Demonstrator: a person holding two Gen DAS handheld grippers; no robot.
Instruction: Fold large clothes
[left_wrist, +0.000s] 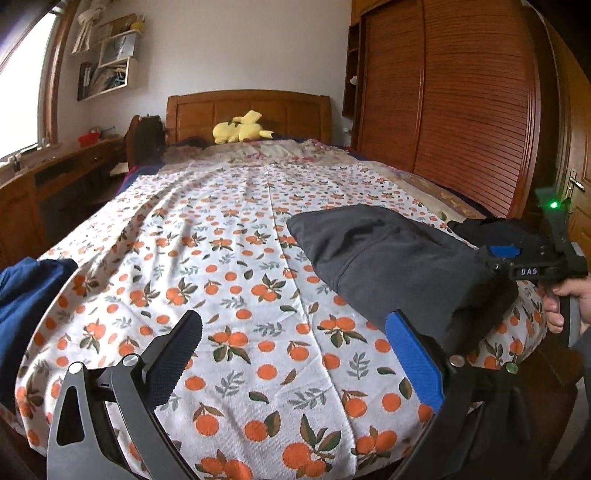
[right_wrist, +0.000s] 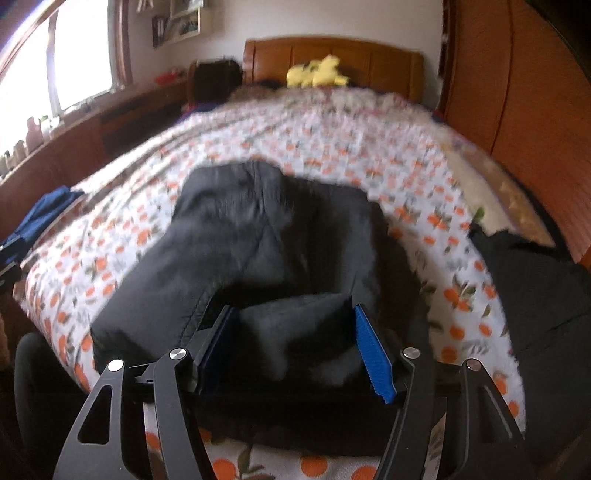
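Note:
A dark grey padded garment (left_wrist: 391, 266) lies in a folded bundle on the right side of the bed with the orange-print sheet (left_wrist: 236, 280). My left gripper (left_wrist: 295, 354) is open and empty, just above the sheet to the left of the bundle. In the right wrist view the garment (right_wrist: 258, 236) fills the middle. My right gripper (right_wrist: 295, 347) is open around a thick fold of it at the near edge; the jaws do not look clamped. The right gripper also shows in the left wrist view (left_wrist: 517, 254) at the garment's far right end.
A blue garment (left_wrist: 26, 295) lies at the bed's left edge. Another black garment (right_wrist: 535, 295) lies at the right edge. A yellow plush toy (left_wrist: 240, 127) sits by the wooden headboard. A wardrobe (left_wrist: 461, 103) stands right, a desk (left_wrist: 55, 173) left.

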